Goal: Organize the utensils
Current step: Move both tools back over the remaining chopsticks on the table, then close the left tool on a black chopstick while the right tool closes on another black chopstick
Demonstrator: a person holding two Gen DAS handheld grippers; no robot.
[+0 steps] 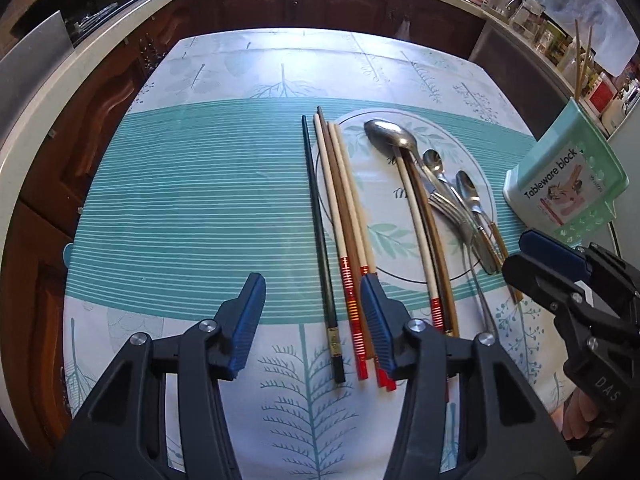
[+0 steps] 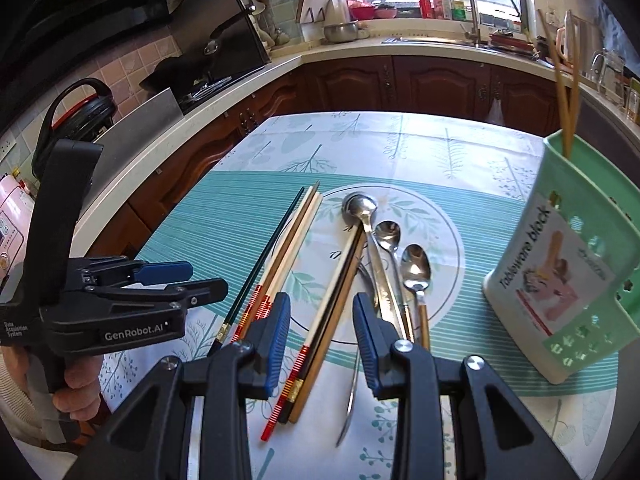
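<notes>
While both claws are held above counter, nothing is gripped. Left claw (image 1: 312, 320) seen part open, empty, beside black chopstick (image 1: 320, 236) and red-banded chopsticks (image 1: 348, 240). Right claw (image 2: 322, 340) seen part open, empty, poised over second chopstick bundle (image 2: 320, 312). Spoons (image 2: 386, 240) and fork (image 1: 452, 210) laid on printed plate motif of cloth (image 1: 180, 200). Green tableware block (image 2: 568, 280) stood at right, two chopsticks (image 2: 566, 92) upright inside.

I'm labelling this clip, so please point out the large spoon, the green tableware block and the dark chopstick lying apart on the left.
Large spoon (image 1: 386, 136): left wrist view, on its bowl.
Green tableware block (image 2: 560, 264): right wrist view, on its labelled front wall.
Dark chopstick (image 1: 316, 216): left wrist view, mid-shaft.
</notes>
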